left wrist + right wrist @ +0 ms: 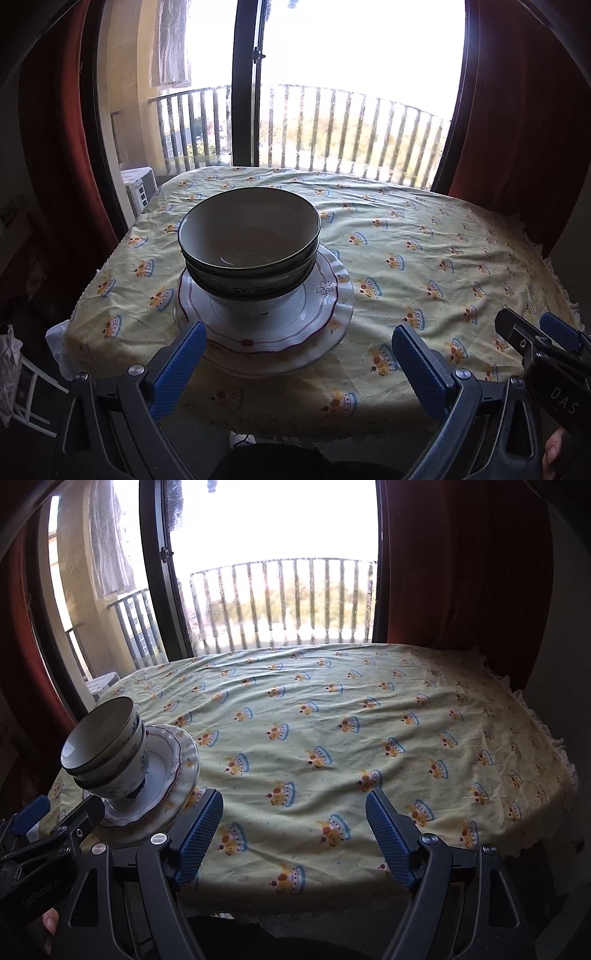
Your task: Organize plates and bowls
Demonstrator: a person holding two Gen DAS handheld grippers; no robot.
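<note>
Bowls [249,236] on plates [325,295] just beyond the empty left gripper [299,365].

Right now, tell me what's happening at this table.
A person is tidying dishes with a handheld gripper in each hand. The bowls are nested and sit on stacked plates on the tablecloth, near the table's front edge. The left gripper is open in front of the stack, its fingers not touching it. The right gripper is open over bare cloth, off to the right of the stack. Neither holds anything, and no other dishes are in view.
</note>
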